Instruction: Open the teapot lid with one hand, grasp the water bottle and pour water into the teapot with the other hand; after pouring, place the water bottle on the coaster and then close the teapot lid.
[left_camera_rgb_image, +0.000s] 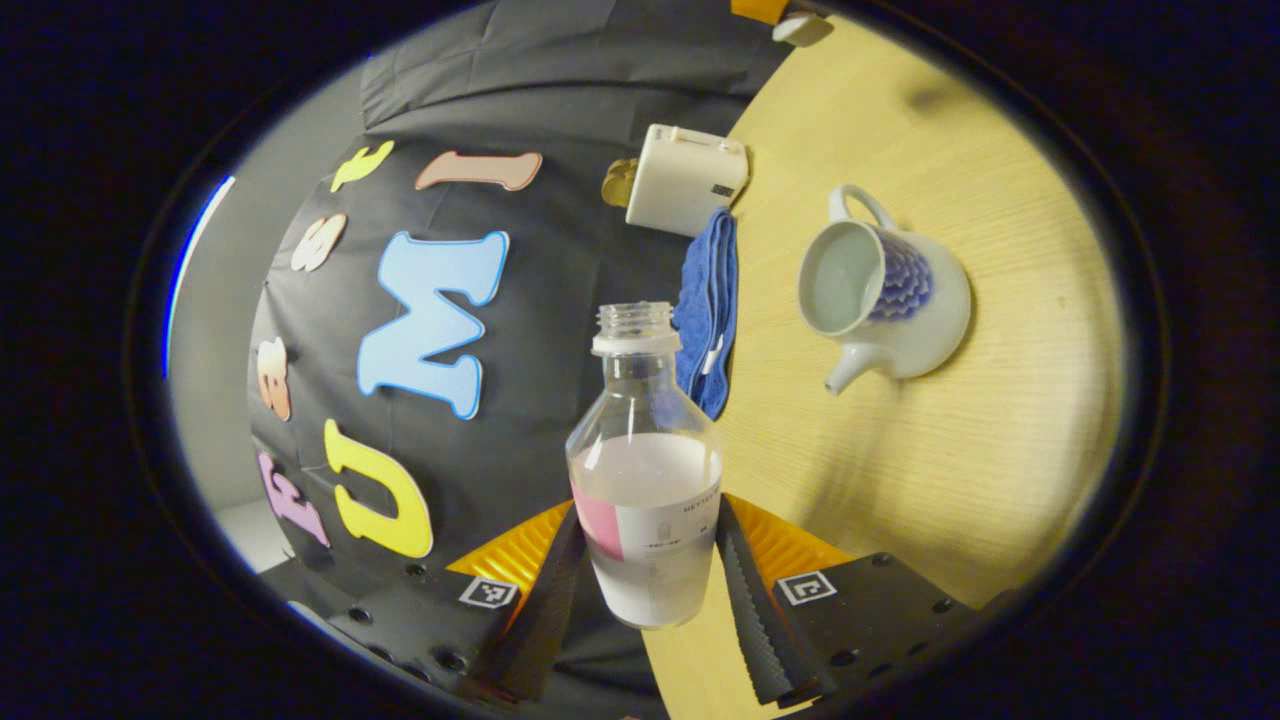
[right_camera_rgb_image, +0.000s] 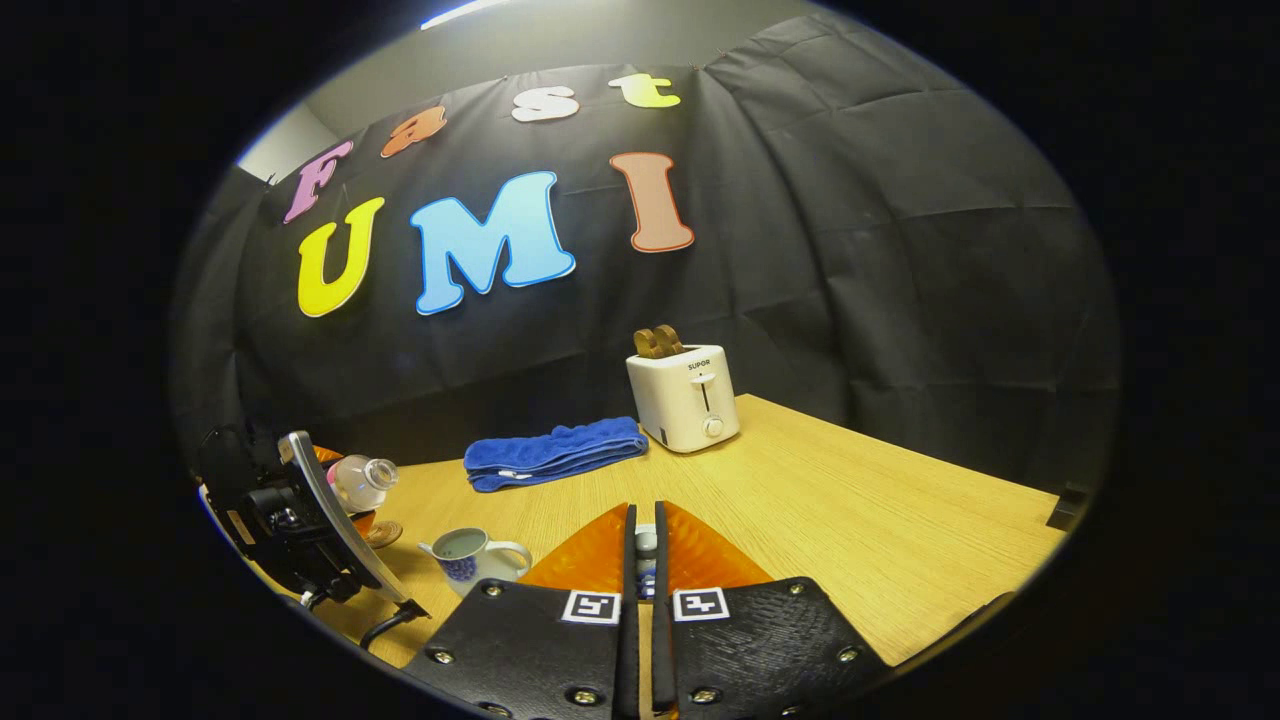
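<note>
The left hand-held gripper (left_camera_rgb_image: 648, 560) clamps the uncapped water bottle (left_camera_rgb_image: 645, 470) (half full, tilted); ahead, the lidless teapot (left_camera_rgb_image: 885, 295). The right hand-held gripper (right_camera_rgb_image: 644, 560) pinches something small, unidentifiable.

An uncapped, part-full clear bottle (left_camera_rgb_image: 645, 470) is hanging tilted above the table; the lidless white-and-blue teapot (left_camera_rgb_image: 885, 300) is standing open on the wood nearby.

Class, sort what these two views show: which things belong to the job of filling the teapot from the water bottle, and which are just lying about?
Part of the job:
water bottle, uncapped, held by the left gripper
teapot, lid off
right gripper, nearly closed on a small object, probably the lid
coaster

Just lying about:
white toaster
folded blue towel
</note>
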